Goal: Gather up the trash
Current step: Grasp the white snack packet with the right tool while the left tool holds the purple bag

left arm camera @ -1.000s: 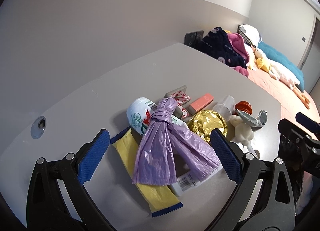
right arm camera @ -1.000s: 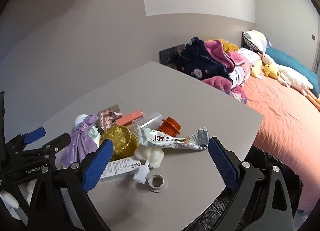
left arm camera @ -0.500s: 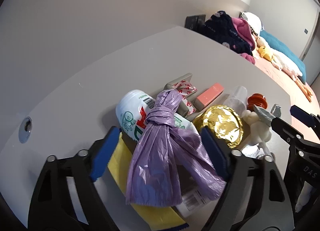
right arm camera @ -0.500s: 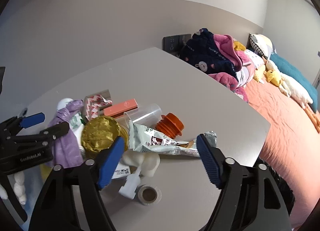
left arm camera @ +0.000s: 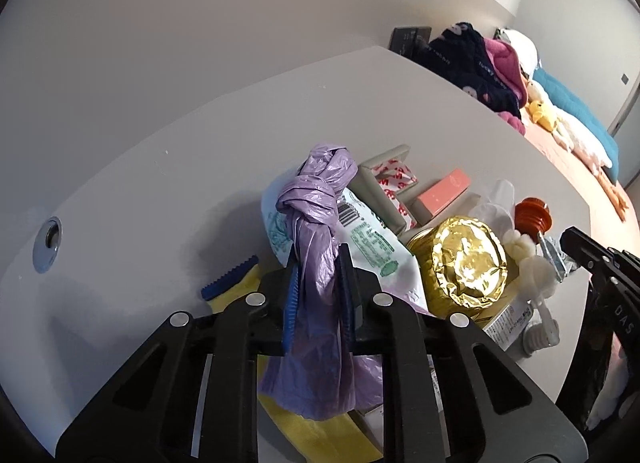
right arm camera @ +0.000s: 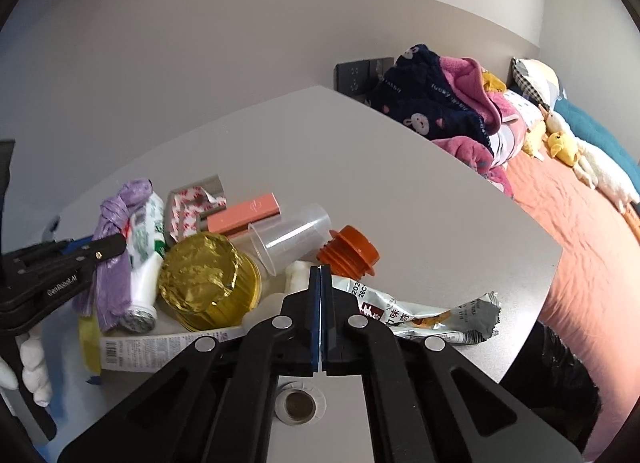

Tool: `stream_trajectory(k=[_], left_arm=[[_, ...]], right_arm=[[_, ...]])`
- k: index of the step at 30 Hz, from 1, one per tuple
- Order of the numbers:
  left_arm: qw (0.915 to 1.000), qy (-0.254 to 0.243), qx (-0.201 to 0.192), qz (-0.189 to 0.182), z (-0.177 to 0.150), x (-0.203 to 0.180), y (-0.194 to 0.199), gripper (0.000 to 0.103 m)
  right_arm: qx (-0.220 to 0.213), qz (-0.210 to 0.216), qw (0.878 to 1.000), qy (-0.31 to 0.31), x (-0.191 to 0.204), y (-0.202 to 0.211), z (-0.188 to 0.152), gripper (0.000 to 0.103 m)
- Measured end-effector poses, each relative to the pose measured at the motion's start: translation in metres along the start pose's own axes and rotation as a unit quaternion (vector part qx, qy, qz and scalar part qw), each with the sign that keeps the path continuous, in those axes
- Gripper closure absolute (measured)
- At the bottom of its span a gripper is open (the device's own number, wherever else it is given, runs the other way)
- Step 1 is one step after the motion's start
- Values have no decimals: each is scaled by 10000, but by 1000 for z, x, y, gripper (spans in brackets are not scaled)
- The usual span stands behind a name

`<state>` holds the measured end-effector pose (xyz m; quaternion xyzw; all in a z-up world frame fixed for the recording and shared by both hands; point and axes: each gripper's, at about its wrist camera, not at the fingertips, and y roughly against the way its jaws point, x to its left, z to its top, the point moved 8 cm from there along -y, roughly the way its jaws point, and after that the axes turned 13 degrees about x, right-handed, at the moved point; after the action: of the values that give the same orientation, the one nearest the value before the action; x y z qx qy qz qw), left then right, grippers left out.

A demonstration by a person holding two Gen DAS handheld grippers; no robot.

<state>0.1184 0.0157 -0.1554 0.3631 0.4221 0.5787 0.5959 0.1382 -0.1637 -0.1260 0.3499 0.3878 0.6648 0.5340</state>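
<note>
The left gripper [left arm camera: 318, 279] is clamped tight on the knotted purple bag [left arm camera: 316, 223], which lies over a white bottle [left arm camera: 372, 251] and yellow wrapper [left arm camera: 236, 287] on the table [left arm camera: 160, 183]. The right gripper [right arm camera: 321, 283] is pinched fully together on the silver snack wrapper [right arm camera: 432, 313]'s left end. A gold foil tub [right arm camera: 204, 277], clear cup [right arm camera: 288, 235] and orange cap [right arm camera: 350, 251] crowd between.

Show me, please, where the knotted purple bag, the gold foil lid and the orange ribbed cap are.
Purple bag [left arm camera: 316, 199], left wrist view, on its knot.
Gold foil lid [right arm camera: 198, 277], right wrist view, on the crinkled top face.
Orange ribbed cap [right arm camera: 354, 249], right wrist view, on its flat top disc.
</note>
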Motion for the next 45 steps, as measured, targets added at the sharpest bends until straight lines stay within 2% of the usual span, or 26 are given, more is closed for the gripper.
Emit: stream_trajectory(k=[10,21,24,32,33,34,36,43,45], left_arm=[[9993,-115,-362,-73,8,-13,34,87],[9962,-373,-752,-209,18,-45,73,87],[9950,-445,-857,-264,18,-54,84,87],[9941,-538,-884,-315,13,-64,88,87],[9942,-534,-881,-316,11,-63,89,87],[9943,-522,-873,-315,11,-62,89,87],[9947,-497,-846,-302,12,-60,88,87],[9961,-436,-732,-230,16,-51,81,87],[9963,-443,-700,-212,18,-50,78,87]], right_arm=[[-498,508,9968,-354,-8,48,8,102],[-1085,624,9901,-641,-30,112,11,102],[-1179,547,9894,-647,-37,126,9,102],[-644,347,9950,-684,-48,100,-14,100],[-543,361,9951,-744,-49,92,-17,93],[-501,350,9951,-782,-51,88,-20,82],[-445,317,9952,-817,-53,79,-23,73],[-158,332,9951,-914,-54,49,-31,72],[-70,340,9945,-986,-55,41,-32,68]])
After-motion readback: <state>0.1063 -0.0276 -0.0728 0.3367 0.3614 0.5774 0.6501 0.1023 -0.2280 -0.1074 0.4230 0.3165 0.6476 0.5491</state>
